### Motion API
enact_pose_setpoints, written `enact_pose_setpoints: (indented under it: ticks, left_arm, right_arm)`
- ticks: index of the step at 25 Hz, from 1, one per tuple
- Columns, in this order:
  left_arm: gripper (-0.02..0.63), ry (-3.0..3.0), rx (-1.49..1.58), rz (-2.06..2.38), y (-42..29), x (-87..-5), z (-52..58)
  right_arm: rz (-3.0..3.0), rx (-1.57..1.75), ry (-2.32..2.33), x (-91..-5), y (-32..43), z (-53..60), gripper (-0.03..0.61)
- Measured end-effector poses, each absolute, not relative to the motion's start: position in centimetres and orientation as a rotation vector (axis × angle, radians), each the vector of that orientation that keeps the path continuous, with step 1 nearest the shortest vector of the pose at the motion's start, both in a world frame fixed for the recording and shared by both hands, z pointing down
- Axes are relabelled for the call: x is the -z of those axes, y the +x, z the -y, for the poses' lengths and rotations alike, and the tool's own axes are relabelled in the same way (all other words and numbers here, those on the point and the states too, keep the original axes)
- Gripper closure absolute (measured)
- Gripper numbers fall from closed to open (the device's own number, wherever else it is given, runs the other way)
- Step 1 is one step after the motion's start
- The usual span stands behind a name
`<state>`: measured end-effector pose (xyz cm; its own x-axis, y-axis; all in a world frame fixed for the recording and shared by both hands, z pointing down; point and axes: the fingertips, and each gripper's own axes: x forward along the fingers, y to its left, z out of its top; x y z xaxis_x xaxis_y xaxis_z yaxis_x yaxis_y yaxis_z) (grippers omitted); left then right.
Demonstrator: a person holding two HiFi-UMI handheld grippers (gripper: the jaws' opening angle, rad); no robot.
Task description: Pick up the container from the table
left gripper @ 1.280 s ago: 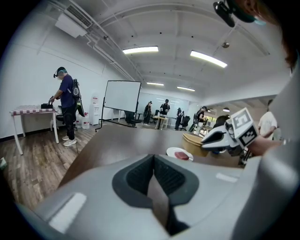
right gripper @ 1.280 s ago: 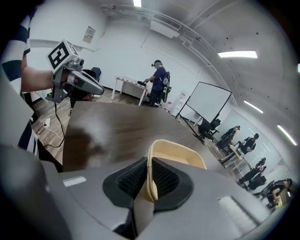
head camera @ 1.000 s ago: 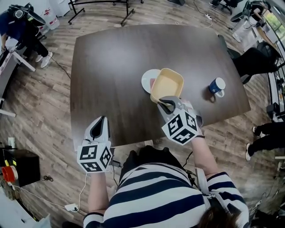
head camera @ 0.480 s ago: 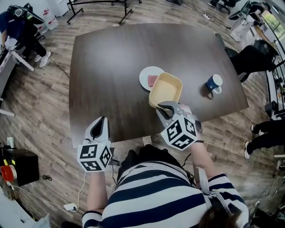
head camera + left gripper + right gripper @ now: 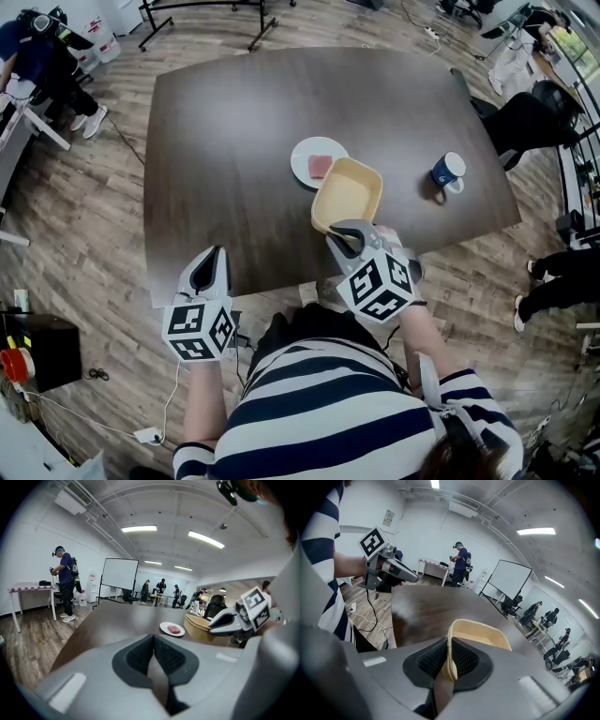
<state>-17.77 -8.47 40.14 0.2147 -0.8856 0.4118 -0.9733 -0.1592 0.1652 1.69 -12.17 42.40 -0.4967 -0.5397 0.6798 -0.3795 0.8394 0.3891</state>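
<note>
A pale yellow rectangular container [image 5: 348, 193] hangs tilted over the dark table [image 5: 234, 122] near its front edge. My right gripper [image 5: 349, 235] is shut on its near rim. In the right gripper view the thin yellow rim [image 5: 450, 660] is pinched between the black pads, and the container's bowl [image 5: 483, 637] stretches away beyond them. My left gripper [image 5: 210, 264] hovers at the table's front left edge, shut and holding nothing; its pads [image 5: 165, 654] meet. From the left gripper view the container [image 5: 200, 628] and the right gripper [image 5: 233, 620] show at the right.
A white plate [image 5: 306, 165] with a pink block [image 5: 321, 166] lies just behind the container. A blue mug [image 5: 450, 174] stands toward the table's right edge. People, desks and chairs stand around on the wood floor.
My right gripper has drawn the container toward me and slightly left, off the white plate, which now shows whole. The left gripper has stayed put.
</note>
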Motion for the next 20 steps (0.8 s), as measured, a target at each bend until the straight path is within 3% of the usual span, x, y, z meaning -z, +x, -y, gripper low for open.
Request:
enact_pose_setpoints:
  ticks: [20]
  left_arm:
    - [0.614,2.096,-0.299,1.741,-18.8,-40.9,8.6]
  right_arm:
    - [2.155,0.224,0.661,-43.3,1.0,11.7,0.549]
